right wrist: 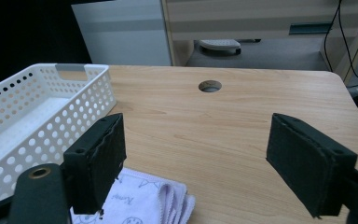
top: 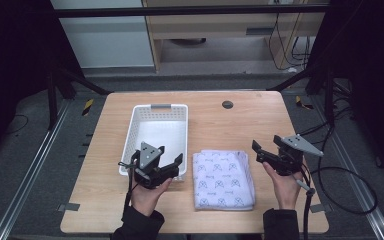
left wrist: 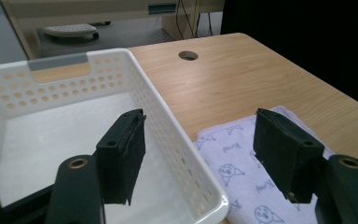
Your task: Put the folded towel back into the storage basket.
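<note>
A folded pale lilac cloth (top: 223, 178) with small printed faces lies flat on the wooden table (top: 240, 125), right of a white perforated basket (top: 156, 113) with nothing in it. My left gripper (top: 161, 163) is held open over the basket's near right corner, its jaws wide apart with nothing between them (left wrist: 200, 161). My right gripper (top: 267, 150) hovers open just right of the cloth, above bare wood (right wrist: 196, 158). The cloth's folded edge (right wrist: 158, 198) shows below its left jaw. The basket (left wrist: 177, 135) and the cloth (left wrist: 242, 172) lie under the left gripper's jaws.
A round cable hole (top: 227, 104) sits in the table's far middle. Black cables (top: 345, 180) trail off the right edge onto the floor. A wooden cabinet (top: 215, 30) stands beyond the table. Bare wood extends behind and right of the cloth.
</note>
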Demonstrator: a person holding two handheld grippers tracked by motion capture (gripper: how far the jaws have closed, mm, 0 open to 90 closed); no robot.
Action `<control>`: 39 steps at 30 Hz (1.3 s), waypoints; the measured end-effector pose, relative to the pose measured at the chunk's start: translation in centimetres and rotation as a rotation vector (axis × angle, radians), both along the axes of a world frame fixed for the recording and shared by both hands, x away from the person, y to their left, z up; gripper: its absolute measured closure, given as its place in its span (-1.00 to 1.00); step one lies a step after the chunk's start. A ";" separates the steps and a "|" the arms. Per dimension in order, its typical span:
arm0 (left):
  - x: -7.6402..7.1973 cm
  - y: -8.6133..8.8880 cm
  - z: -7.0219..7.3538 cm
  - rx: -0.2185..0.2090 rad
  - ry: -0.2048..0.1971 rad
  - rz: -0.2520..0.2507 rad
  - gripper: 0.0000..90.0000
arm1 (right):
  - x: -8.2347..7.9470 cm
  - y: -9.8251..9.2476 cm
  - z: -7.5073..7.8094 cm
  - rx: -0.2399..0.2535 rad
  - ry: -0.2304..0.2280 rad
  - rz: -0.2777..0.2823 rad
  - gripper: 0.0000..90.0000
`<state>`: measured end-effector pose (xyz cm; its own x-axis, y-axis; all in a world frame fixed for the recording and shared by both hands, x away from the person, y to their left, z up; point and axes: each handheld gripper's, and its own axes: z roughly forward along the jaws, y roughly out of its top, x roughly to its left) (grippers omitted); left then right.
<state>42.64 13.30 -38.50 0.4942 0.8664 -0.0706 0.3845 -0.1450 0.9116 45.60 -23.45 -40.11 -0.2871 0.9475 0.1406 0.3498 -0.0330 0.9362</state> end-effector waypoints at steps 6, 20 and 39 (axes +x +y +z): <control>-0.7 -1.3 -1.1 -0.005 0.020 -0.032 -0.27 | 0.1 -0.1 -0.1 0.016 0.008 0.014 -0.44; -2.6 -2.8 -3.7 0.031 0.055 -0.048 -0.25 | 0.6 0.2 -1.4 -0.008 0.027 0.034 -0.21; -3.9 -3.7 -8.1 0.027 0.157 -0.071 -0.18 | 1.8 1.8 -4.5 -0.080 0.142 0.067 -0.20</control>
